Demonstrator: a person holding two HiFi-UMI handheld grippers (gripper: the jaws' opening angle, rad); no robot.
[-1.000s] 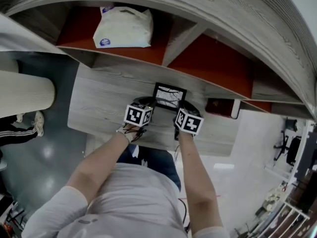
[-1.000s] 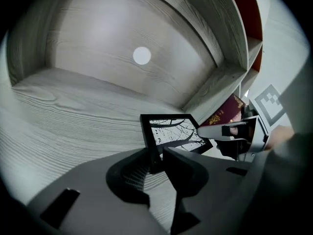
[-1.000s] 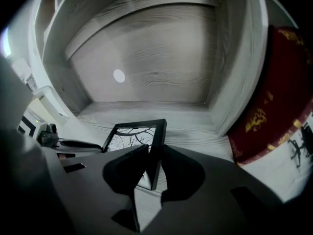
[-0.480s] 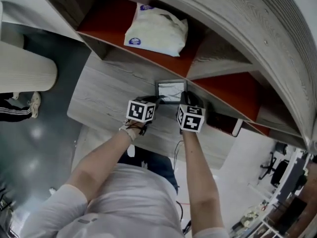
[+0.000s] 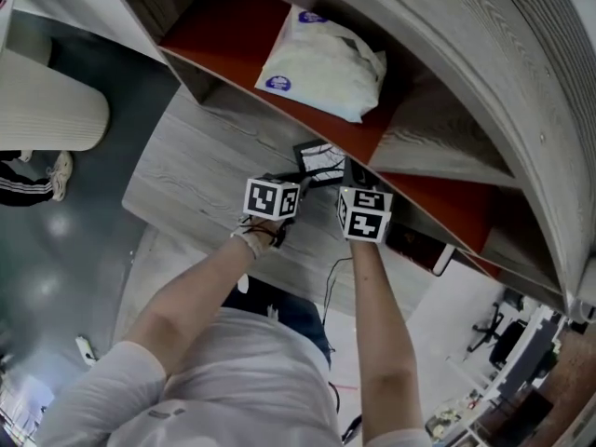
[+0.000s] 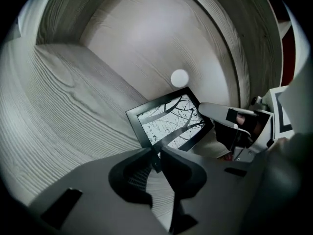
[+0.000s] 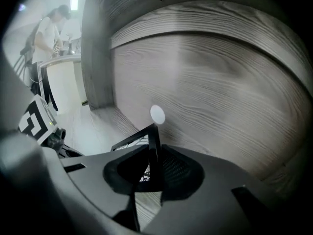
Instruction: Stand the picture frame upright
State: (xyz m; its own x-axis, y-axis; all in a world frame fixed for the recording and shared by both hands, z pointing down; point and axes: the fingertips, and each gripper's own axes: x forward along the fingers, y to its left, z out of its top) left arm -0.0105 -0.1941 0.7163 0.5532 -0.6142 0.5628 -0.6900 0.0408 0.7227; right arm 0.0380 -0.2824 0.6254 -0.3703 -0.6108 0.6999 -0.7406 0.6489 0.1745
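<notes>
Picture frame [image 6: 168,120] hangs tilted over the table [image 5: 186,180] near the back panel [image 6: 146,48]. Left gripper [image 6: 156,156] jaws pinch its lower corner; right gripper [image 7: 155,159] jaws clamp its edge.

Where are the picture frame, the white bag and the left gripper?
picture frame [image 6: 168,121], left gripper view, centre of its branch print
white bag [image 5: 321,63], head view, middle of its body
left gripper [image 6: 156,156], left gripper view, midway between its fingertips

The desk [image 5: 186,180] is matt grained wood, the picture frame [image 6: 168,124] smooth, the bag [image 5: 321,63] perhaps plastic.
</notes>
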